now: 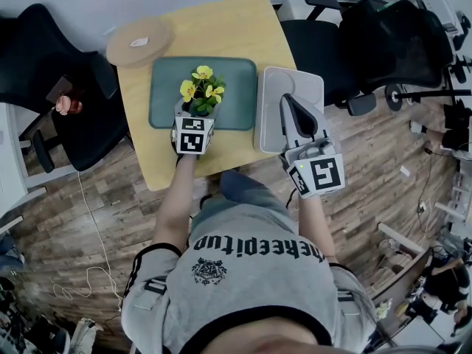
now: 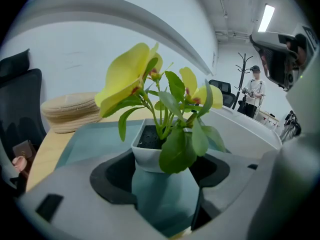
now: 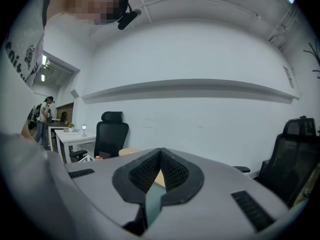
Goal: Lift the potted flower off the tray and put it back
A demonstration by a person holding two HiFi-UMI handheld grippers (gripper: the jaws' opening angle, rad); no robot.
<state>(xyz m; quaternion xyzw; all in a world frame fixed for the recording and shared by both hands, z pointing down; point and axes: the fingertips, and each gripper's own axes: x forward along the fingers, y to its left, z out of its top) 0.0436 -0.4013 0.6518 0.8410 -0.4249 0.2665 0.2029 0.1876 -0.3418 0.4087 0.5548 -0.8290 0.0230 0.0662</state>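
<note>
The potted flower has yellow blooms and green leaves in a small white pot. It is over the near edge of the teal tray on the wooden table. My left gripper comes in from the near side, and its black pads press the pot's two sides. I cannot tell whether the pot rests on the tray or hangs just above it. My right gripper hovers over a white tray, shut and holding nothing; its ribbed pads meet at the tips.
A white tray lies to the right of the teal one. A round woven mat sits at the table's far left corner. Black office chairs stand on both sides. The table's near edge is close to my body.
</note>
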